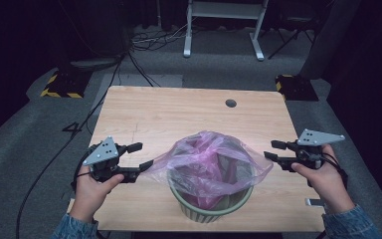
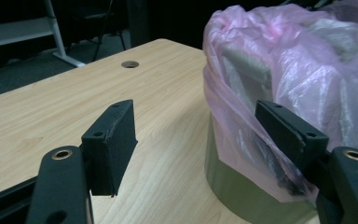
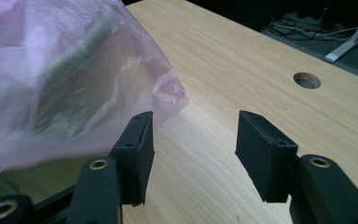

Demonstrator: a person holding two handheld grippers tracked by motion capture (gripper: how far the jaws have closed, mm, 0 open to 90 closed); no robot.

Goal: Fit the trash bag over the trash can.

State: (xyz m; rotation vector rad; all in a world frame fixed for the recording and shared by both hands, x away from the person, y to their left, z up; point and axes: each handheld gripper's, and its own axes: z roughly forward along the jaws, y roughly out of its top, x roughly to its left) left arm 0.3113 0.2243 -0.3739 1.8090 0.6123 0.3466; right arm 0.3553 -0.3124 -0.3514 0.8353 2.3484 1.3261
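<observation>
Bag lining: liner seated in bin, rim not yet folded down.

The pink bag (image 1: 211,162) sits in the green bin (image 1: 210,206) at the near middle of the desk (image 1: 179,112), billowing above the rim. Left gripper (image 1: 144,156) and right gripper (image 1: 274,150) flank it, fingers spread, grasping nothing.

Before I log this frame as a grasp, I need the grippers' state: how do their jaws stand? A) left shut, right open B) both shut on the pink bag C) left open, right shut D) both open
D: the left gripper and the right gripper each show a wide gap between their jaws, beside the pink bag draped over the green bin.
</observation>
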